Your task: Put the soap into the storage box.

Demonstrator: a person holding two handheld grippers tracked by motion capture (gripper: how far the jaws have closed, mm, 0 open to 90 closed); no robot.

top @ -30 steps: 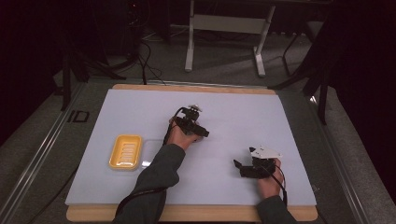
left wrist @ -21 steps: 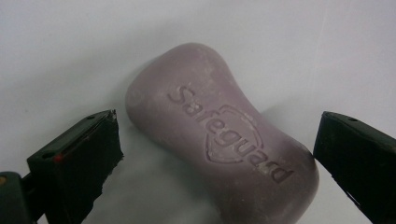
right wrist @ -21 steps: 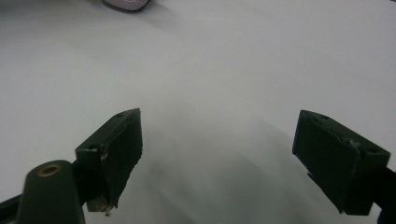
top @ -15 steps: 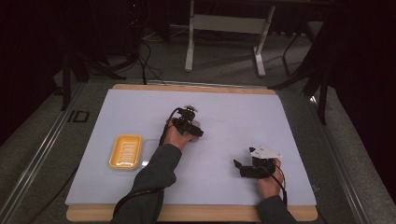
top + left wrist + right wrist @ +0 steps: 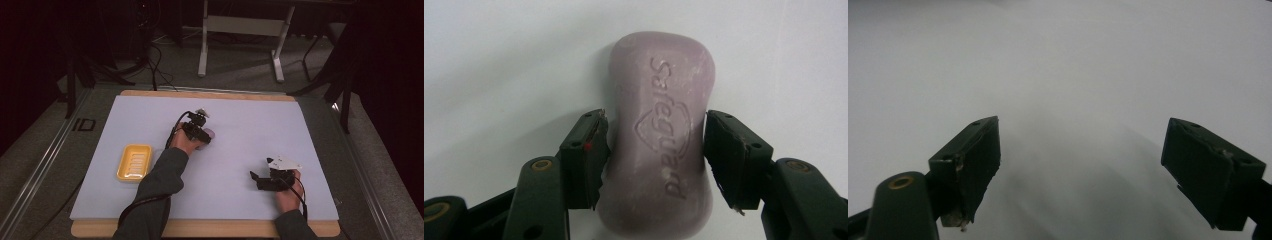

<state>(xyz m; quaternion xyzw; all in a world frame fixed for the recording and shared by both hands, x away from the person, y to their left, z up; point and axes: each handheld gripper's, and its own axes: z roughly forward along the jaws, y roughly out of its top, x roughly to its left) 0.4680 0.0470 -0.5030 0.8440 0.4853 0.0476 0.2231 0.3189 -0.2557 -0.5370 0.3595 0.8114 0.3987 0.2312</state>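
Left gripper [image 5: 654, 150] has drawn nearer us, jaws pinching our purple Safeguard soap bar [image 5: 659, 135]. We judge it headed for the yellow soap dish [image 5: 134, 162]. Right gripper [image 5: 1088, 165] rests spread.

The person wore dark grey sleeves [image 5: 159, 185]. Both grippers had black fingers [image 5: 585, 157] with brass-coloured pivot screws. A grey three-cornered plate [image 5: 283, 163] topped the right gripper [image 5: 256, 179].

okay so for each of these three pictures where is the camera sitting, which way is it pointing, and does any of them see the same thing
High view: fixed above the person's side, looking forward and down on the white mat; forearms, left gripper, right gripper, yellow soap dish.
Left gripper view: rides the left gripper, looking along its jaws down at the purple soap bar between them.
Right gripper view: rides the right gripper, facing bare mat between wide-open jaws.
Shared: the soap bar and left gripper appear in the high and left gripper views.
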